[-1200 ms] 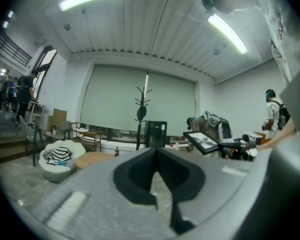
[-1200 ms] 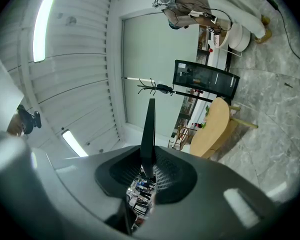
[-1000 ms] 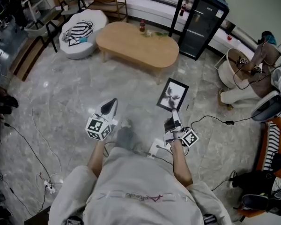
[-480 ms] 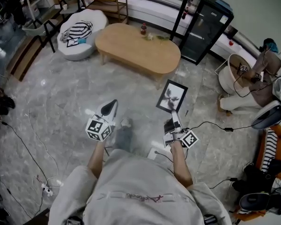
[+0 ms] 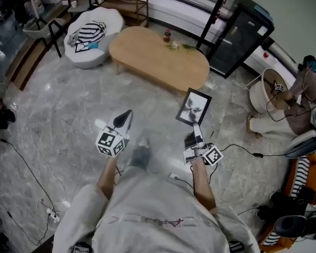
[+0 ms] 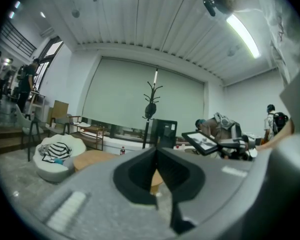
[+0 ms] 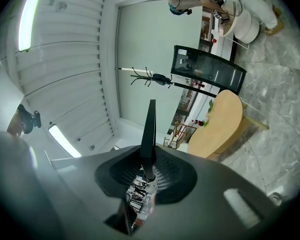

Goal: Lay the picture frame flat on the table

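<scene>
Black rectangular picture frame (image 5: 194, 107) with a white print of a dark flower spray, held in the air above the grey marble floor (image 5: 68, 115) and tilted, its face towards the head camera. The right gripper (image 5: 194, 125) is clenched on the frame's lower edge at 6 o'clock; in the right gripper view the frame stands edge-on between the pads. The oval light wooden table (image 5: 152, 57) lies at 11 o'clock of the frame, apart from it, with a small red-capped bottle (image 5: 167, 35) on its far side. The left gripper (image 5: 127, 114), at 9 o'clock of the right one, has its jaws together with nothing between them.
</scene>
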A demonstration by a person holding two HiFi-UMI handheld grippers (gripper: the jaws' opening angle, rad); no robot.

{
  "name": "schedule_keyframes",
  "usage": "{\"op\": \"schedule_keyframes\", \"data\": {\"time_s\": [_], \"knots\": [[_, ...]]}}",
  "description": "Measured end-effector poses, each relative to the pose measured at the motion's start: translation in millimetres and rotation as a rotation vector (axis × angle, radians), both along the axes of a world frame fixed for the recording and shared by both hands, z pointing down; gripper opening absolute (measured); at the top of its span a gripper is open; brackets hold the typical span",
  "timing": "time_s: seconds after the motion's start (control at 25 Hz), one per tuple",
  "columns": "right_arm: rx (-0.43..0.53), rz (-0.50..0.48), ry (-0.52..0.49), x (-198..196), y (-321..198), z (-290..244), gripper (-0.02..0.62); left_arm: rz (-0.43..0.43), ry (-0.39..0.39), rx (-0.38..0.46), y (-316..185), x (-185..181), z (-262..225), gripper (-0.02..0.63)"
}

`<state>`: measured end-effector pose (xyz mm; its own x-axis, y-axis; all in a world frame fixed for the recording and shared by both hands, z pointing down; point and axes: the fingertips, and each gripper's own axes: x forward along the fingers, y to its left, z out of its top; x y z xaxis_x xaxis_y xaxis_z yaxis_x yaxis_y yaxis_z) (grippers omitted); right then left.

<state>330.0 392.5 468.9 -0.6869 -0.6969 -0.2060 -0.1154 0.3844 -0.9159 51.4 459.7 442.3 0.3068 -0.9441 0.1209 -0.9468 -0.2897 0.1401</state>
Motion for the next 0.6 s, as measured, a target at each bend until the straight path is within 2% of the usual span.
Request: {"op": "schedule_keyframes", "data": {"time_s": [0.24,0.6], "knots": [[-0.002,0.01,0.006,-36.3,-57.4,-12.0,0.074,0.003,0.017,0.002,-54.4,-39.0,-7.8,-0.002],[-0.011,0.034,0.011,-80.4,-135.0,-17.7,0.074,0.044,0.008,-0.02,-137.6,-75.4,-7.2,-0.002]]}}
